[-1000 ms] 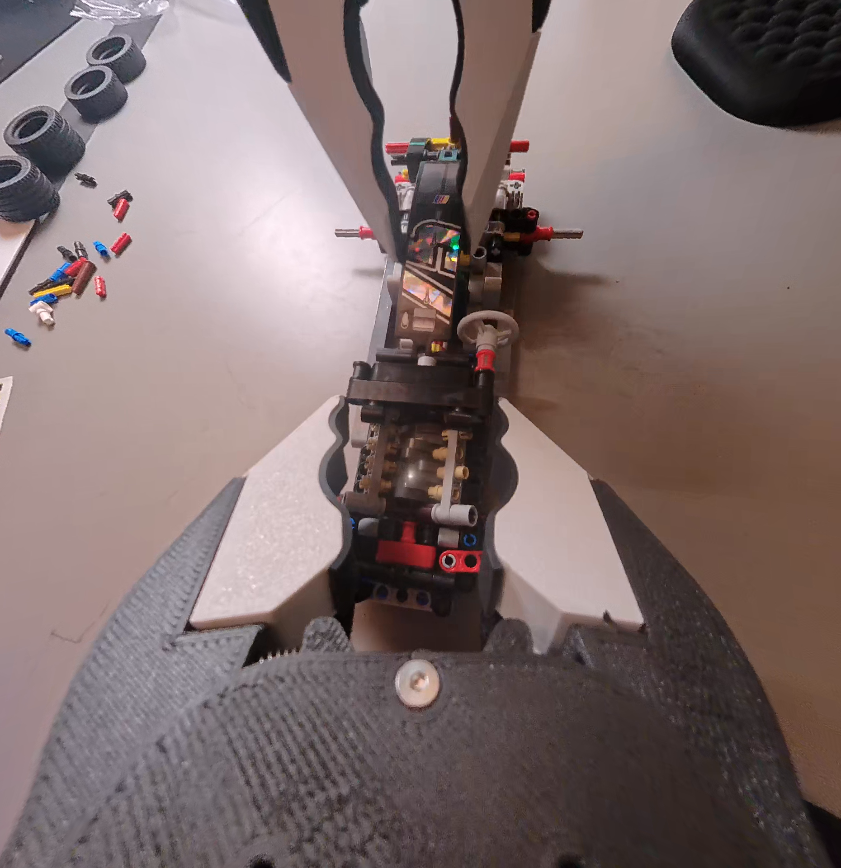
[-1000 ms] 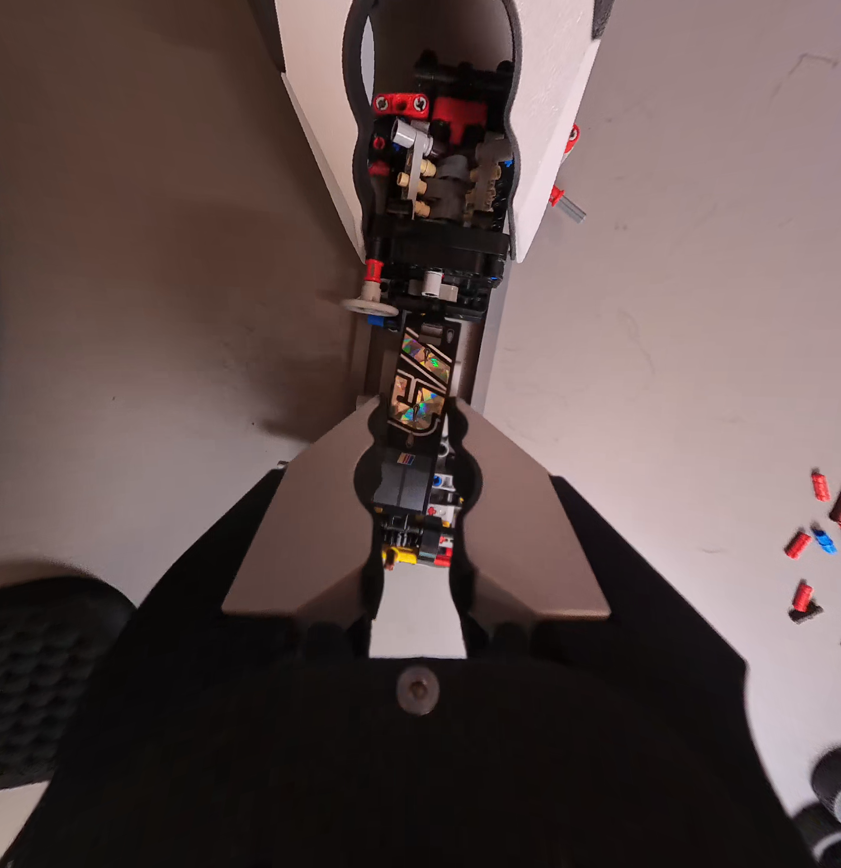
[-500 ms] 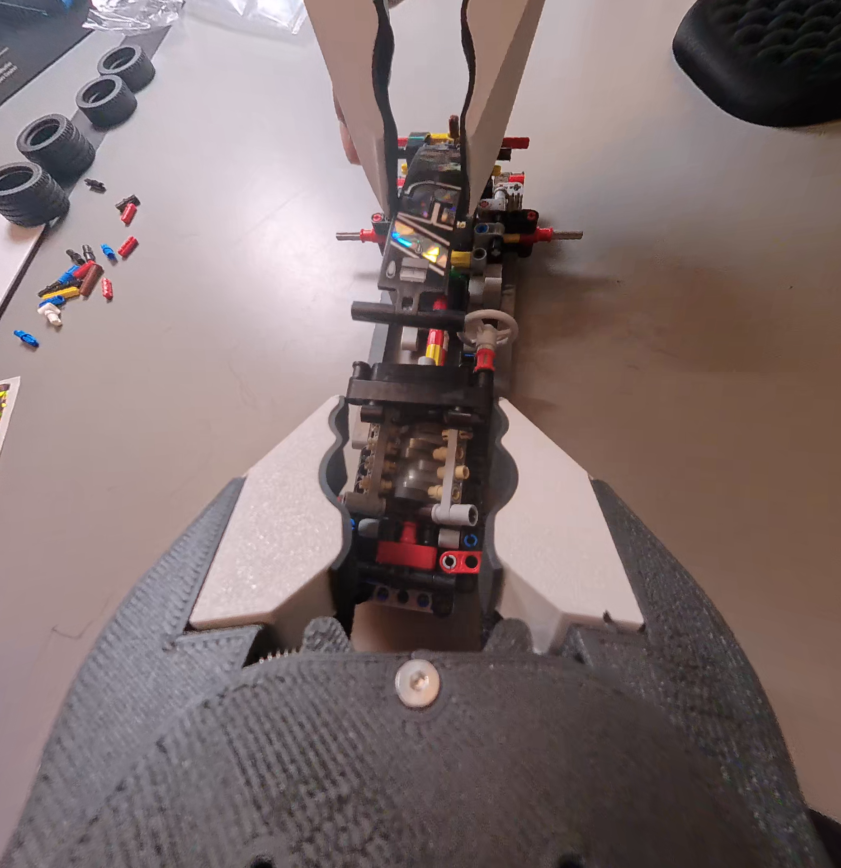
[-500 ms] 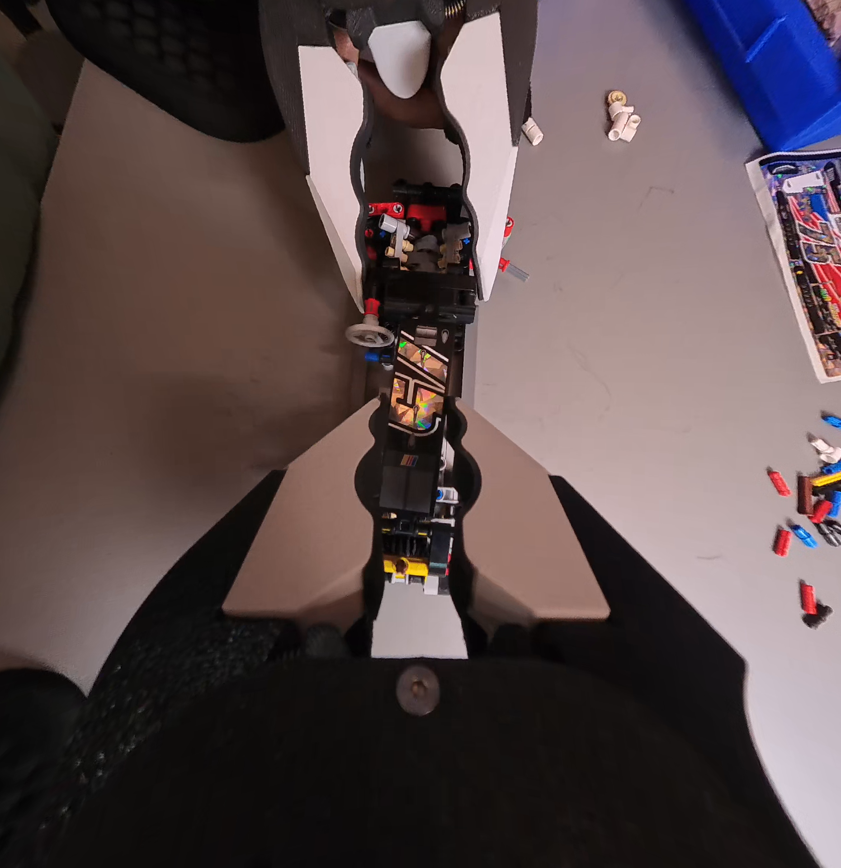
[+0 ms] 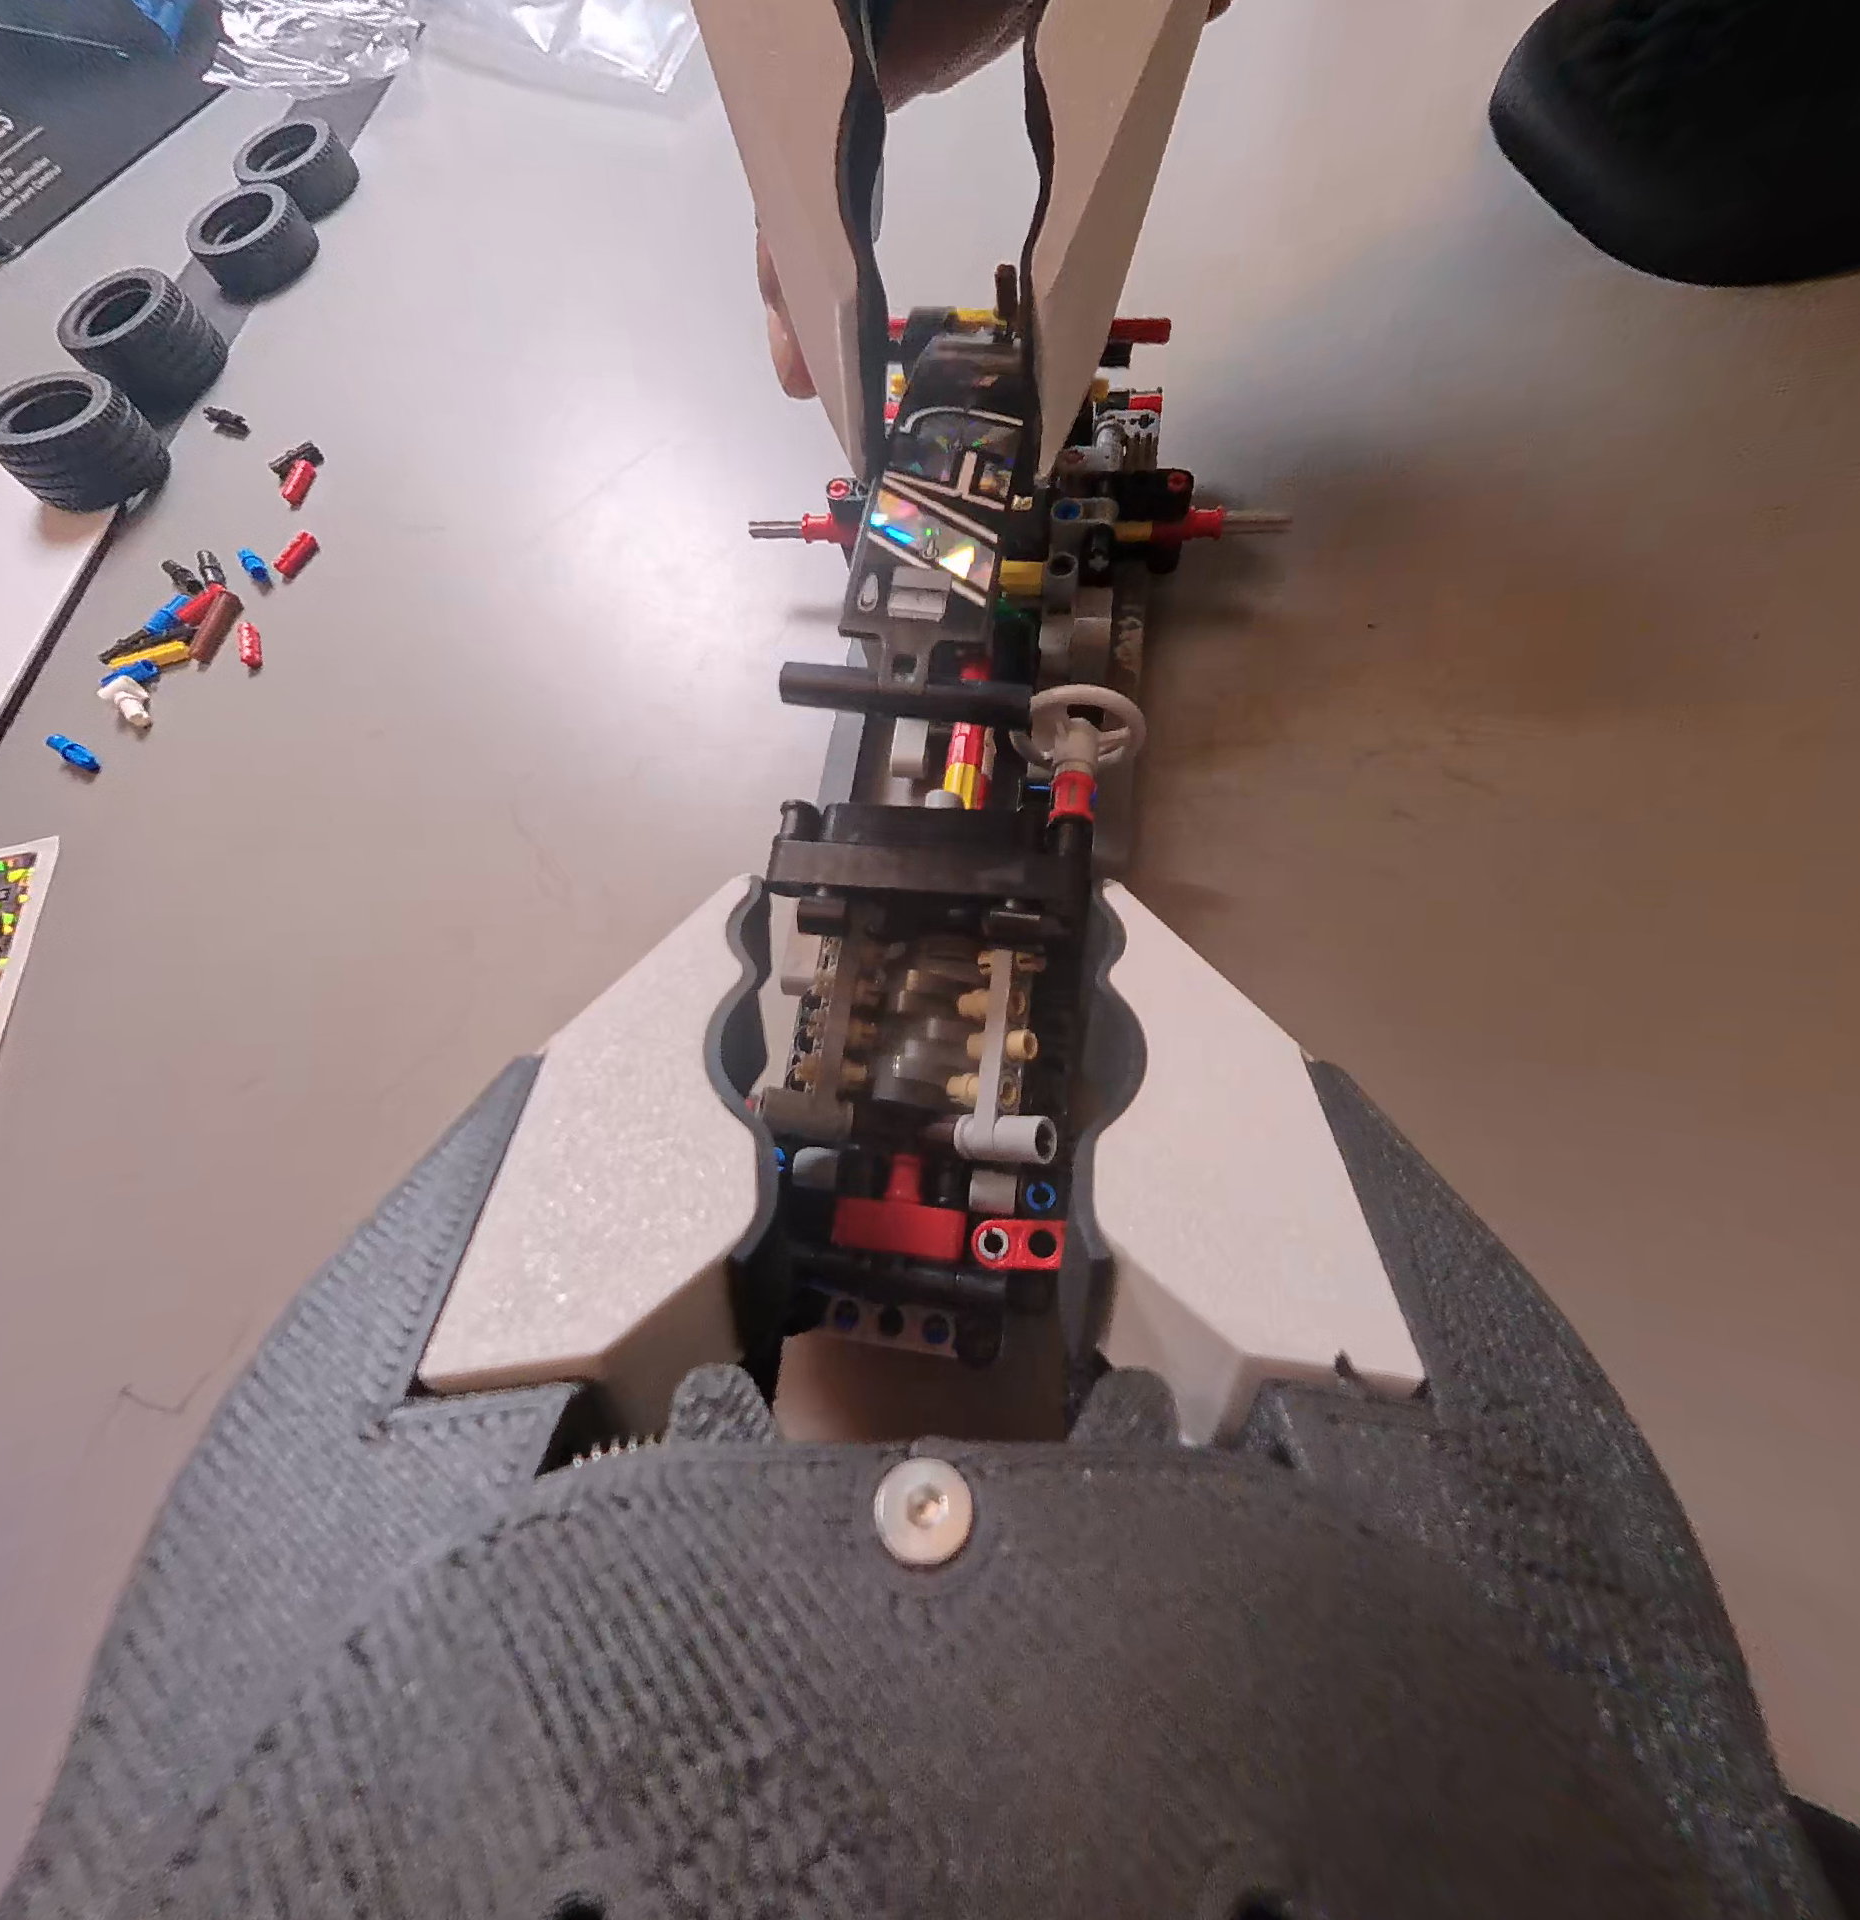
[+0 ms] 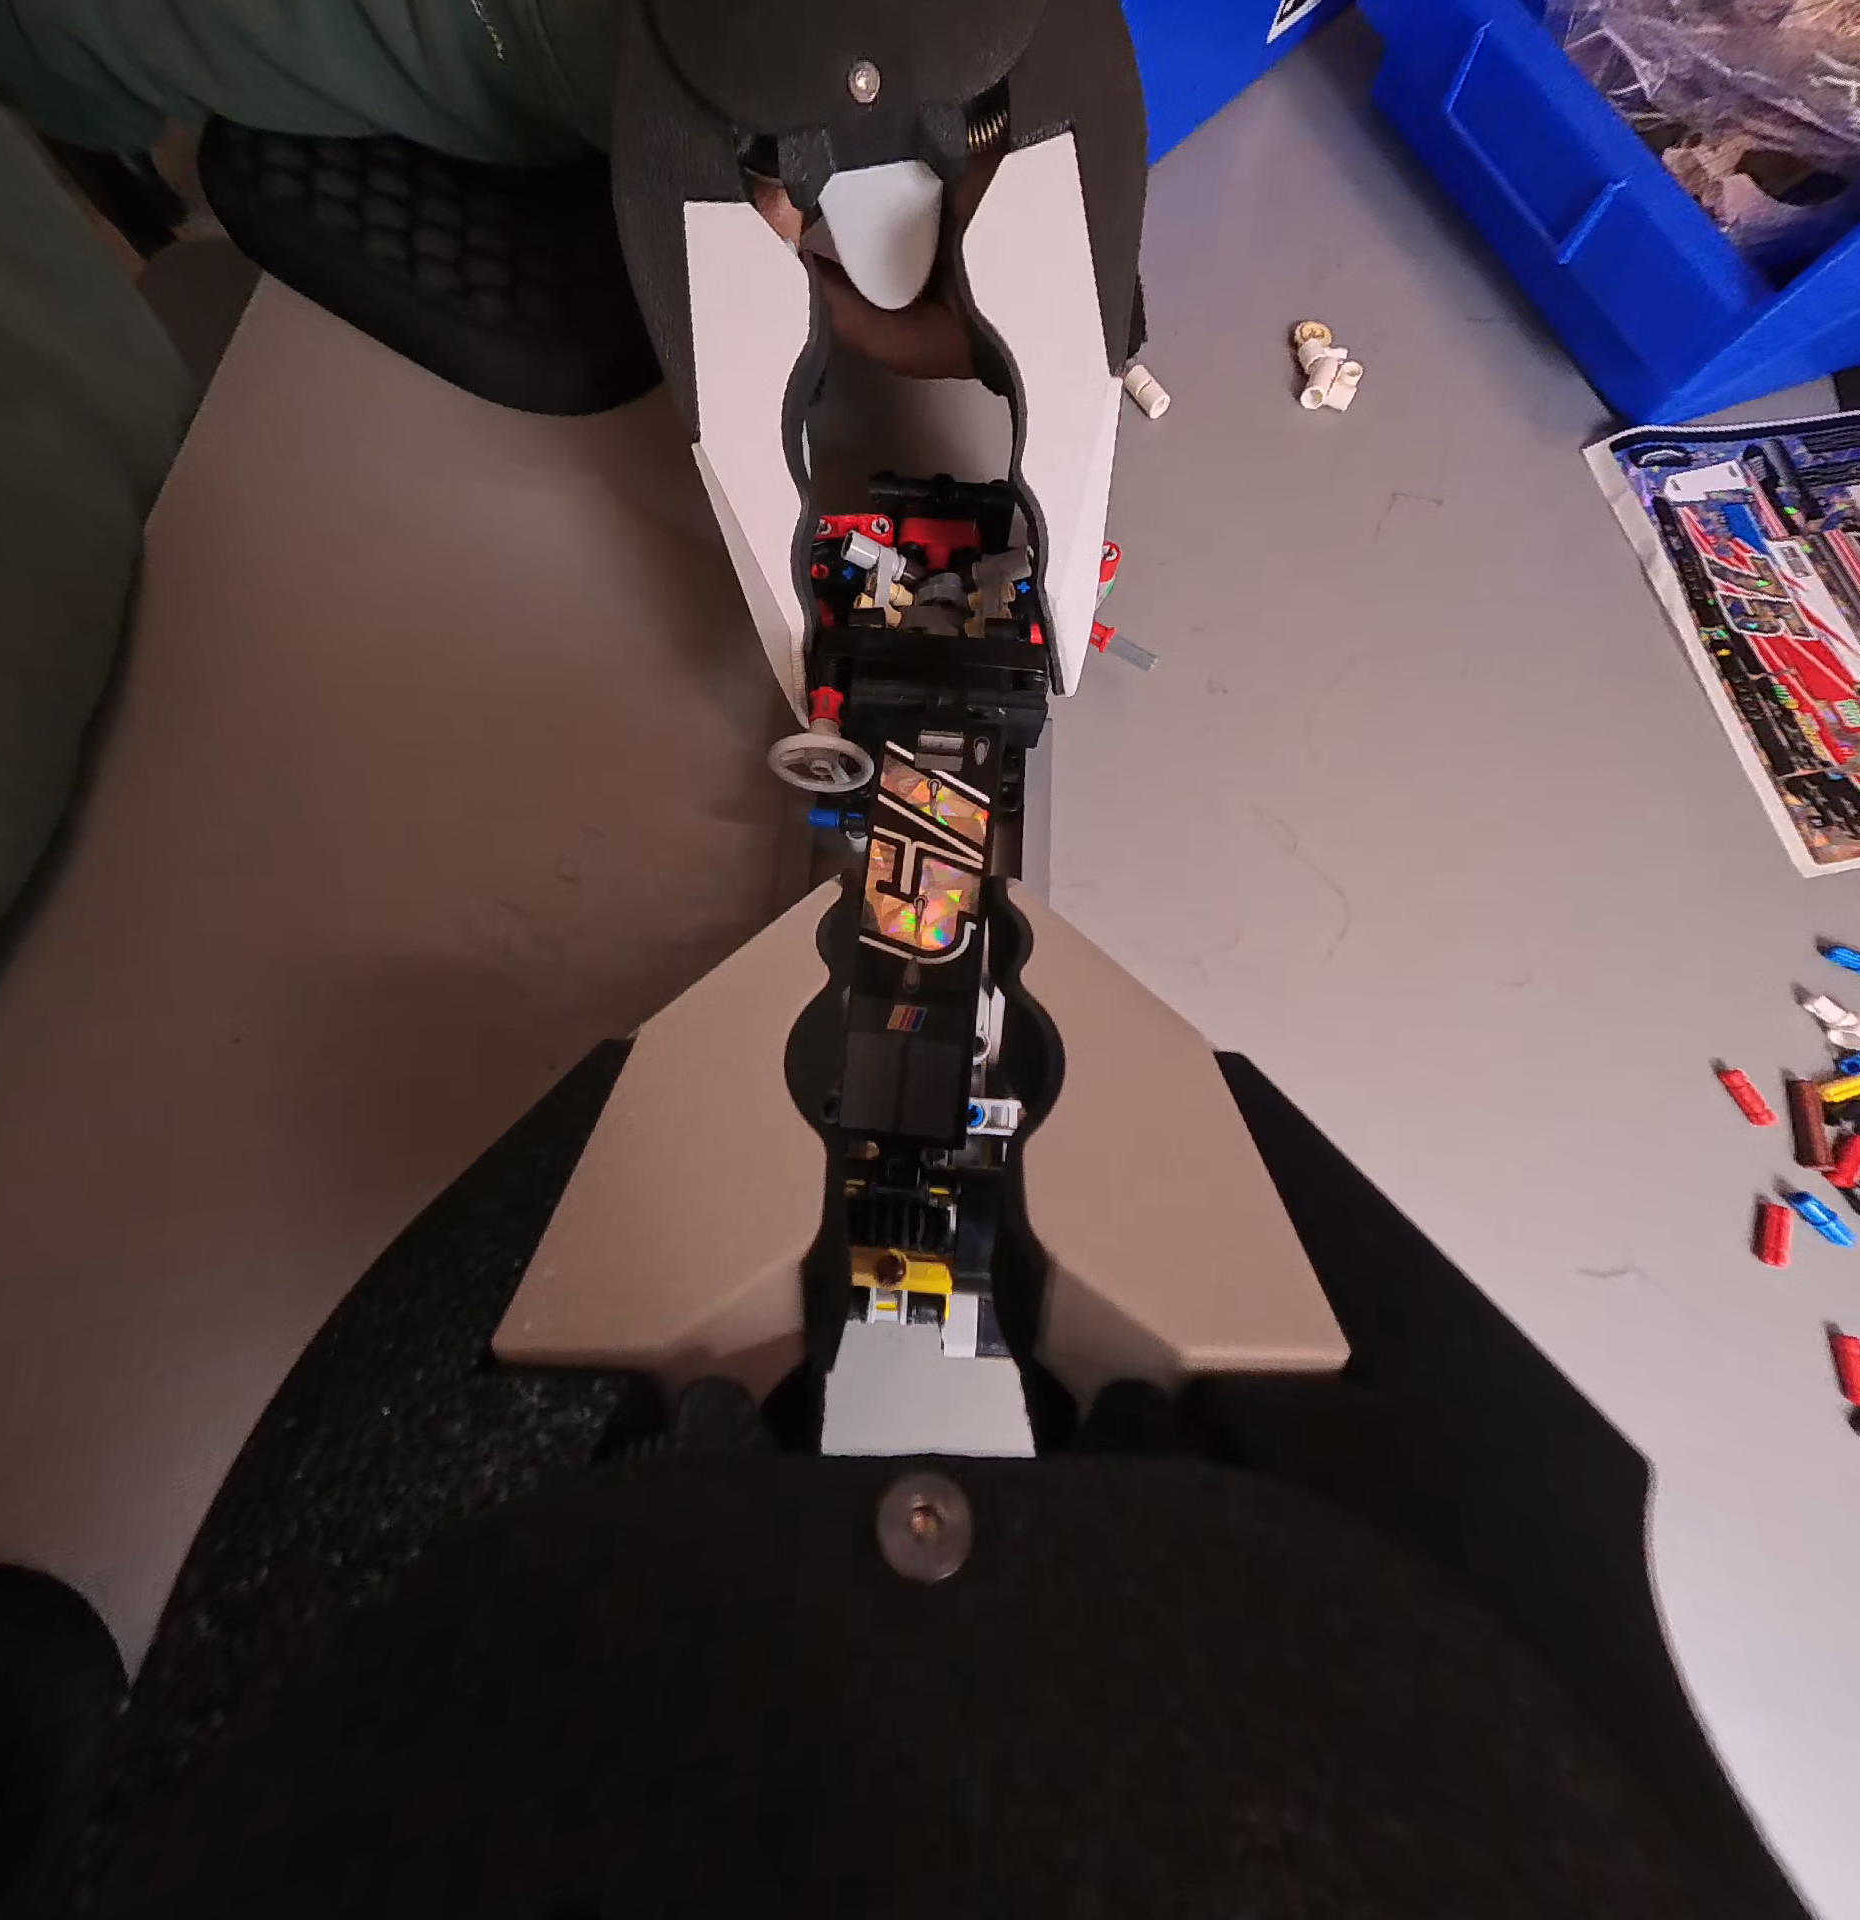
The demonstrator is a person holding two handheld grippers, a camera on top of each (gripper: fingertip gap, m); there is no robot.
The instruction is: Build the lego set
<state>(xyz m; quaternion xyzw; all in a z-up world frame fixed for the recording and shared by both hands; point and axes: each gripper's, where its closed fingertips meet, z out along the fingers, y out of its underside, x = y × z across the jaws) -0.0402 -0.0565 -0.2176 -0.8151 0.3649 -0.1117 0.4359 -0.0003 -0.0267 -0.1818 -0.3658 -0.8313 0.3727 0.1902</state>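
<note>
2 grippers clamp the car (image 5: 931, 1049) on the table (image 5: 1425, 831), left gripper (image 5: 926, 1060) on its engine end, right gripper (image 6: 921, 1049) on its black panel (image 6: 921, 914); only the left view shows 4 tyres (image 5: 141, 332), only the right a blue bin (image 6: 1591, 177).

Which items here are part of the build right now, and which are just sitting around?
In use:
- lego car chassis, clamped at its engine end by the left gripper
- black stickered panel, held by the right gripper at the other end

Lying about:
- four tyres
- loose pins
- sticker sheet
- blue bins
- plastic bag
</note>
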